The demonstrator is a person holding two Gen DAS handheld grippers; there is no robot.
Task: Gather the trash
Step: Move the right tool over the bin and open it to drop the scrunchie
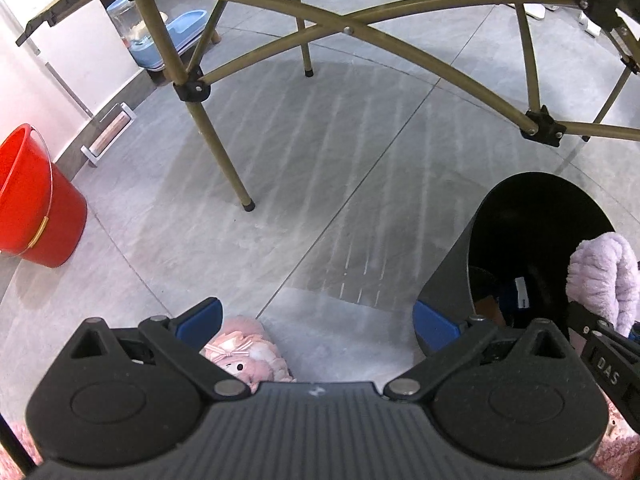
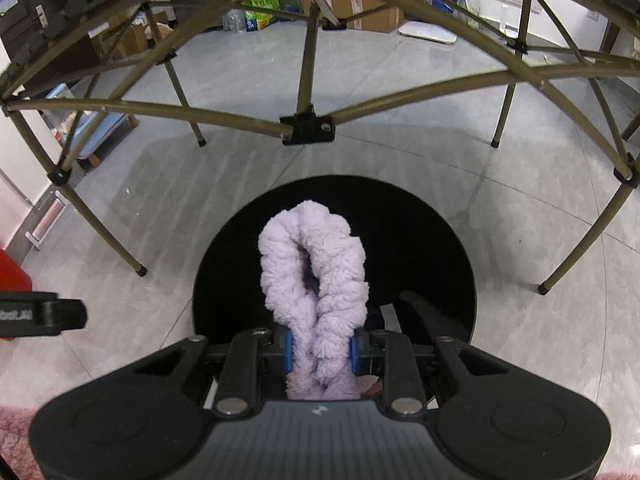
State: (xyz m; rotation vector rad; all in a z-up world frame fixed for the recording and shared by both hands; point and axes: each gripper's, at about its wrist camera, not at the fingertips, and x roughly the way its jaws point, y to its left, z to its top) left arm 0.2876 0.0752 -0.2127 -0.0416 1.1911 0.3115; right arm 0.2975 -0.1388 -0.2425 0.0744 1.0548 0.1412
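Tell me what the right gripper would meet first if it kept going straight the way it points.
Probably the open mouth of the black bin. The right gripper, shut on the fluffy purple cloth, points down into it, so the cloth would enter first. Depth inside is unclear.

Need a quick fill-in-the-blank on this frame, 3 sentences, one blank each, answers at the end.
1. The right gripper is shut on a fuzzy twisted item whose colour is ____.
2. That item hangs over the opening of a bin whose colour is ____.
3. The left gripper is open and holds ____; a pink plush doll lies on the floor below it.

Answers: lilac; black; nothing
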